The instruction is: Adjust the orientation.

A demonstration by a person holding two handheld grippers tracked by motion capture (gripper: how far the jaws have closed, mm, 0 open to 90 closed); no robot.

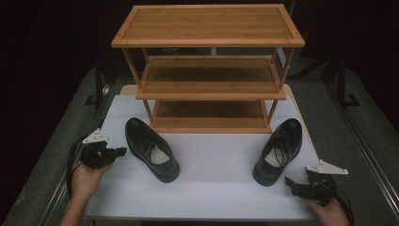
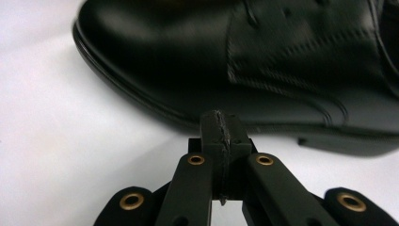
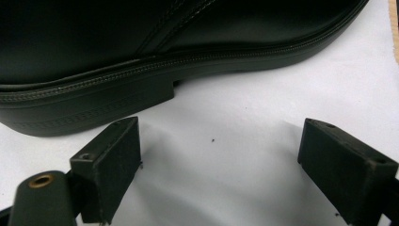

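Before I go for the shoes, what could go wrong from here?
1. The left gripper is shut with nothing in it, close beside the left shoe. Pushed forward like this, it would probably shove the shoe across the white table top rather than grasp it.
2. The right gripper is open, but low by the heel of the right shoe. Closing there may pinch only the sole edge and slip.
3. Both shoes lie near the rack; a nudge could knock them against it.

Glossy black leather shoes (image 1: 151,149), smooth matt white tabletop (image 1: 216,188), satin-finished bamboo-like wooden rack (image 1: 209,70).
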